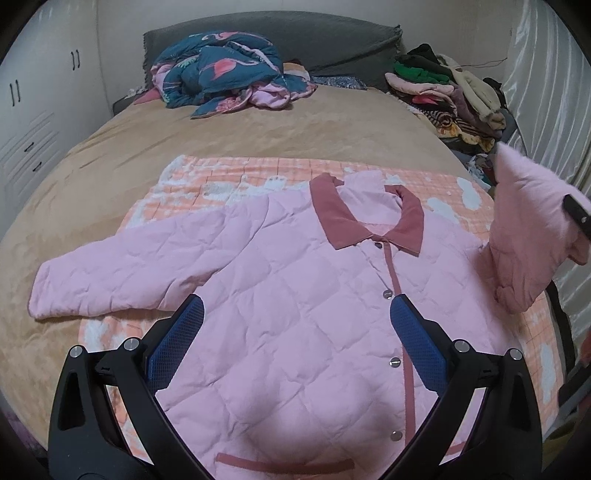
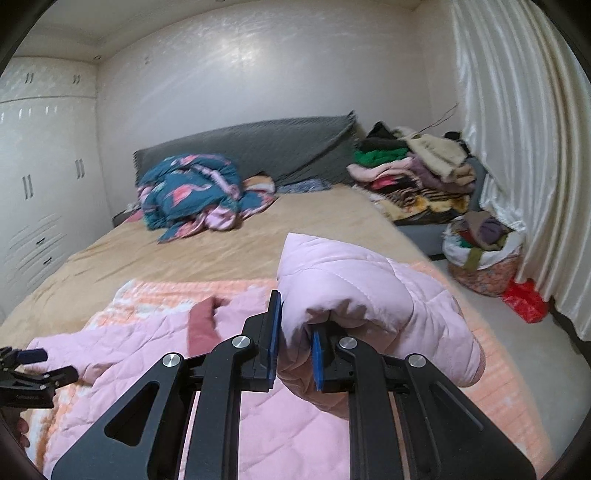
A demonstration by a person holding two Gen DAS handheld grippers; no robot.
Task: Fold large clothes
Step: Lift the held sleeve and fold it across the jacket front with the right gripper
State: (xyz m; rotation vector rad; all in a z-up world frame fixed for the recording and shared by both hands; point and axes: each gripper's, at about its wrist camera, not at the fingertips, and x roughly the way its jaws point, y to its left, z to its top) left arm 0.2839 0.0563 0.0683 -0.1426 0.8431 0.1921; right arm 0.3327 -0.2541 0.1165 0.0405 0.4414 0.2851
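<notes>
Pink quilted jacket [image 1: 280,295] lies flat — right hand-held gripper [image 2: 295,354] clamps its lifted sleeve [image 2: 362,295], left hand-held gripper [image 1: 295,332] spread wide.

Jacket [image 1: 288,295] on mat [image 1: 229,173], quilt [image 1: 225,70] behind, perhaps touching headboard [image 1: 295,33].

Bed [image 1: 258,140] w/ tan cover, peach-white checked quilt [image 1: 229,173] spread at near end, pink quilted jacket [image 1: 280,295] flat on quilt, teal flamingo-print duvet [image 1: 225,74] bunched nr grey headboard [image 1: 295,40], clothes pile [image 1: 443,92] far right corner

White wardrobe [image 2: 40,177], grey headboard [image 2: 258,144], pale curtain [image 2: 517,147], tan bed [image 1: 258,129].
</notes>
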